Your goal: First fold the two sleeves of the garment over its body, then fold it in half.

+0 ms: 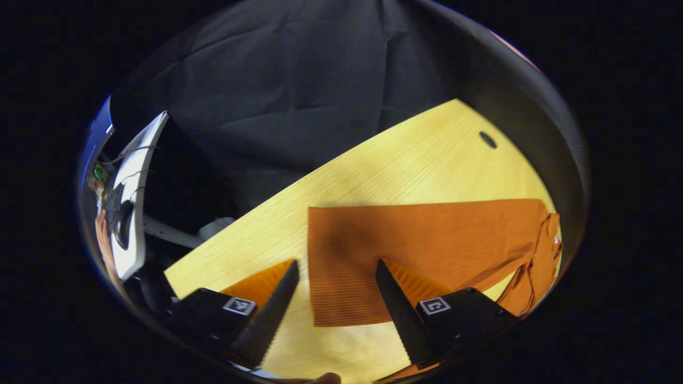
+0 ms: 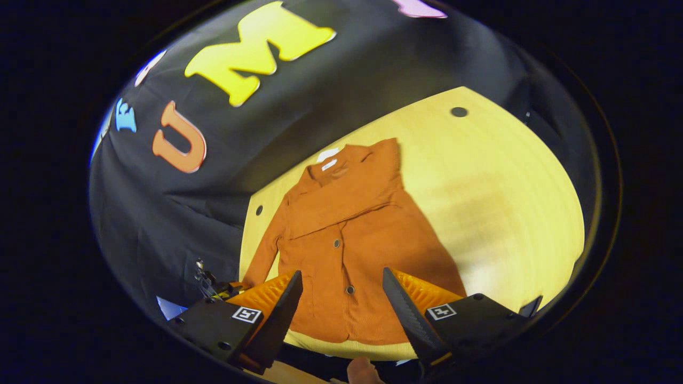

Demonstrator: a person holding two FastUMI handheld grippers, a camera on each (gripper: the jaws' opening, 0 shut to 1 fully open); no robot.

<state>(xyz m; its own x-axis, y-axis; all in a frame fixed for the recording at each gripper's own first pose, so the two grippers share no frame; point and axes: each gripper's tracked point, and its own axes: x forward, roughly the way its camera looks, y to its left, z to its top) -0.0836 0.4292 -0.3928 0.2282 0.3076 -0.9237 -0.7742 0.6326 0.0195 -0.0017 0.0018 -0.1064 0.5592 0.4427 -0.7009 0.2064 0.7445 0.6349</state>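
1. Left gripper [image 1: 335, 306]: jaws spread wide, nothing between them; poised above the near hem corner of the garment, not touching it.
2. Right gripper [image 2: 341, 309]: jaws likewise parted and empty, held over the lower hem of the garment.
3. Garment [image 2: 352, 240]: orange ribbed cardigan with a buttoned front, lying flat on the table, collar toward the far edge. In the right gripper view one sleeve is folded across the chest; the other sleeve [image 2: 265, 250] lies stretched along the side nearest the cloth wall.
4. Table [image 2: 507, 213]: pale wood top with a dark round hole [image 2: 459, 112] near its far edge.
5. Black cloth wall [image 1: 299, 96]: behind the table.
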